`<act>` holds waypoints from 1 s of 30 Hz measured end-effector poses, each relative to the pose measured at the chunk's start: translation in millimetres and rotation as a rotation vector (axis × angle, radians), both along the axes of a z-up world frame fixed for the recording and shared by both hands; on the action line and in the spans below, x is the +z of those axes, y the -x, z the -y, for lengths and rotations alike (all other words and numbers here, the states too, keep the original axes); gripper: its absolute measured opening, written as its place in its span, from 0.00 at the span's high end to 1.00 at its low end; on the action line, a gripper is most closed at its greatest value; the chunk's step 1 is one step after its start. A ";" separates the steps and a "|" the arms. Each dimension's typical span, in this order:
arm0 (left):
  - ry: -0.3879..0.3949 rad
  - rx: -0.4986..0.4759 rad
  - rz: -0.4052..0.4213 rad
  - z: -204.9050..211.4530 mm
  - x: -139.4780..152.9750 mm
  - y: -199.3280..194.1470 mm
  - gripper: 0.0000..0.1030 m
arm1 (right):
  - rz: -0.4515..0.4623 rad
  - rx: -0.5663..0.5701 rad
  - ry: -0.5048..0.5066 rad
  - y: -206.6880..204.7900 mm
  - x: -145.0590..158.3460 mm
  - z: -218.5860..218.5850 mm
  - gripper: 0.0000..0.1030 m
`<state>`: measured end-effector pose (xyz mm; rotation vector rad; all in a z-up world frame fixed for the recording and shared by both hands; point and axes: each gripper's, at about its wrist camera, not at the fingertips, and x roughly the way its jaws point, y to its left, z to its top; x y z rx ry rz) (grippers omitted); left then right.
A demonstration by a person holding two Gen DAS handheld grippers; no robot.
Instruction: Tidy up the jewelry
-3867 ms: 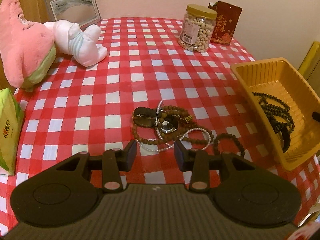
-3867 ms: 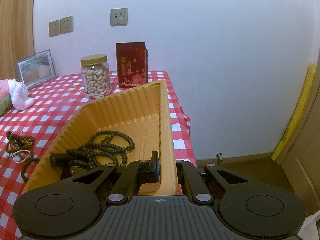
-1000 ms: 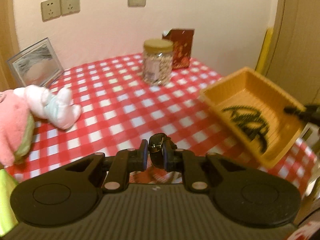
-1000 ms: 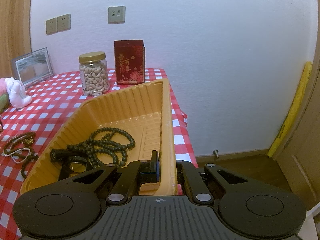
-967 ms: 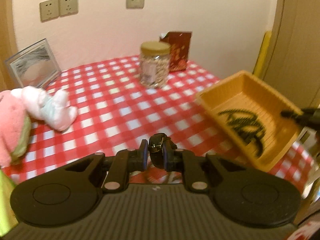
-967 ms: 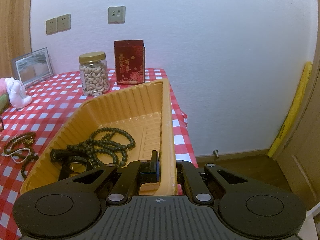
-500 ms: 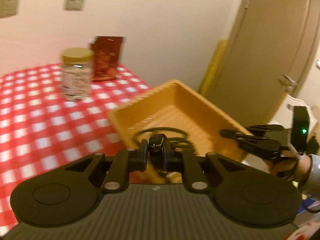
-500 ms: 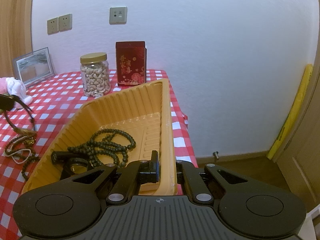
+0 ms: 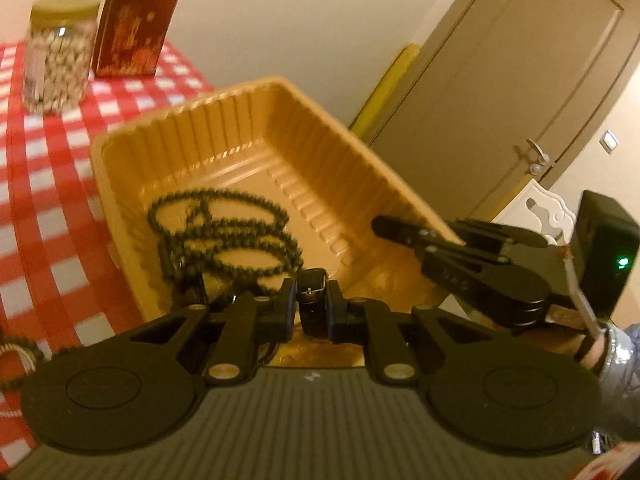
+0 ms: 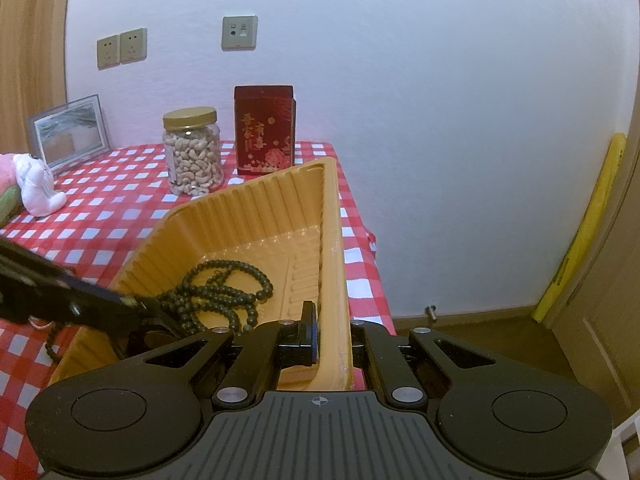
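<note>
My left gripper is shut on a black watch and holds it over the near end of the orange tray. Dark bead necklaces lie in the tray. My right gripper is shut on the tray's near rim; it also shows in the left wrist view. In the right wrist view the left gripper reaches into the tray from the left, beside the beads. More bead strands lie on the checked cloth at left.
A jar of cashews and a red box stand behind the tray. A photo frame and a pink plush toy are at far left. The table edge runs just right of the tray. A door stands beyond.
My left gripper closed on the watch from the jewelry pile, lifted it and swung right; it is now over the tray. The right gripper has stayed on the tray rim.
</note>
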<state>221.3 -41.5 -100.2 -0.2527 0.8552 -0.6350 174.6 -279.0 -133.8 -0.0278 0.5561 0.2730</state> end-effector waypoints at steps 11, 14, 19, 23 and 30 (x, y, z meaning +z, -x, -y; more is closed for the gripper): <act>-0.009 0.157 0.022 -51.7 16.3 5.0 0.75 | -0.010 -0.006 0.001 -0.2 1.1 -1.5 0.96; -0.057 0.240 0.041 -82.8 21.8 11.1 0.75 | -0.010 -0.007 0.000 0.0 0.8 -1.4 0.96; -0.213 0.374 0.029 -130.9 13.2 20.9 0.75 | -0.010 -0.008 -0.002 -0.3 0.6 -1.2 0.96; -0.300 0.414 -0.001 -150.2 -1.5 33.7 0.75 | -0.010 -0.008 -0.002 -0.3 0.5 -1.1 0.96; -0.279 0.380 -0.068 -136.2 -23.5 46.0 0.75 | -0.012 -0.008 -0.003 -0.4 0.2 -0.7 0.97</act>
